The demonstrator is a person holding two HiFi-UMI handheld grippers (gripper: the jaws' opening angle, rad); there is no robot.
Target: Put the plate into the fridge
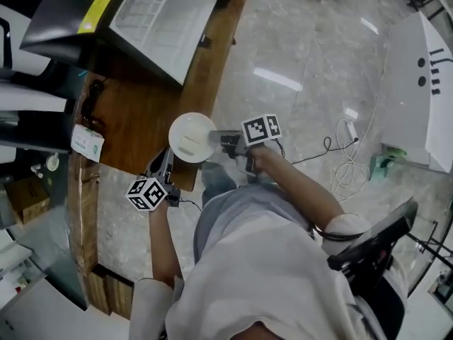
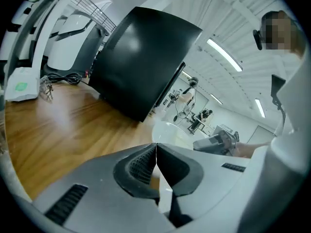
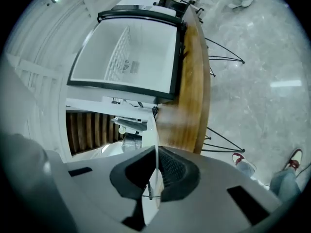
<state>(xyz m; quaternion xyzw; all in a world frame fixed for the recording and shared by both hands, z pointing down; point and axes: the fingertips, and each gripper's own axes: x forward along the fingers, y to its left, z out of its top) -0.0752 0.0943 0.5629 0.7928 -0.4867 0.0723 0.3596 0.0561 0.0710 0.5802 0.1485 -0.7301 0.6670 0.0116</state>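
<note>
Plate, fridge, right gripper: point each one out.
plate (image 1: 190, 137), head view, centre of its white face.
fridge (image 3: 146, 52), right gripper view, white inner wall.
right gripper (image 3: 156, 153), right gripper view, between its fingertips, clamped on the plate's rim.

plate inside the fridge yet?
No: the head view shows the plate clamped in the right gripper by the edge of the wooden counter, outside the open fridge.
</note>
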